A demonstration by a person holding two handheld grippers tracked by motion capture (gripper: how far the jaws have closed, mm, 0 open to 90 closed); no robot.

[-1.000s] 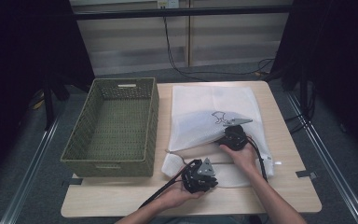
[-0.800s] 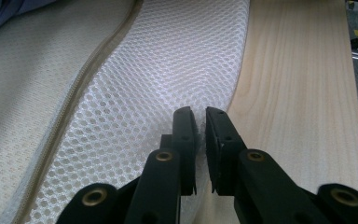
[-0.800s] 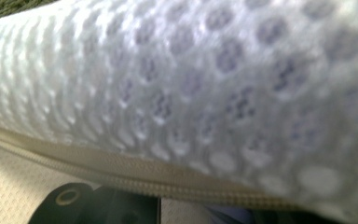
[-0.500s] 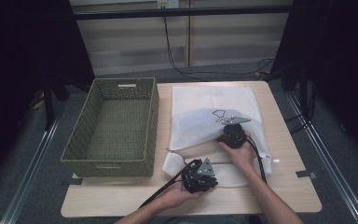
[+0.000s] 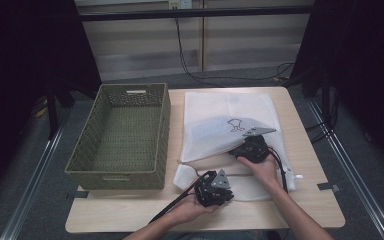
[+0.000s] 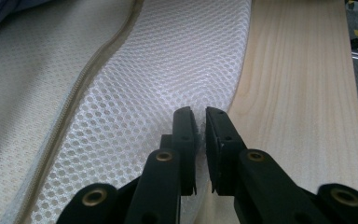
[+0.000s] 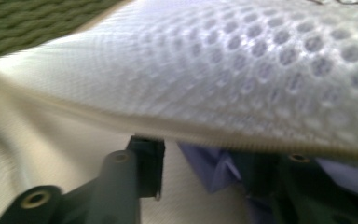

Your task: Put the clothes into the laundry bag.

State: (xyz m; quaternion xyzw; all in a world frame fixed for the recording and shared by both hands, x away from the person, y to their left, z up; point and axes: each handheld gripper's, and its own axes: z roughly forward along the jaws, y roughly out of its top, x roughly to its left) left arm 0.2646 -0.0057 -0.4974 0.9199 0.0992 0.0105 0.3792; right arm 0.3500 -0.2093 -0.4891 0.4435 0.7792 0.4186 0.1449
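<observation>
Mesh bag (image 5: 230, 125) long axis runs near edge to far edge of tabletop (image 5: 310, 200), zipper opening at near end. Left hand-held gripper (image 6: 198, 122) clamped on near mesh edge; right hand-held gripper (image 7: 205, 154) just been opening, jaws apart under lifted flap.

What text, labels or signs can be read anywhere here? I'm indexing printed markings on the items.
No readable words or numbers.
Mesh laundry bag: a dark line drawing, a picture and not lettering.
Small white tab at the bag's near right edge: too small to tell if it bears print.
Woven basket, table, both grippers: nothing printed visible.
</observation>
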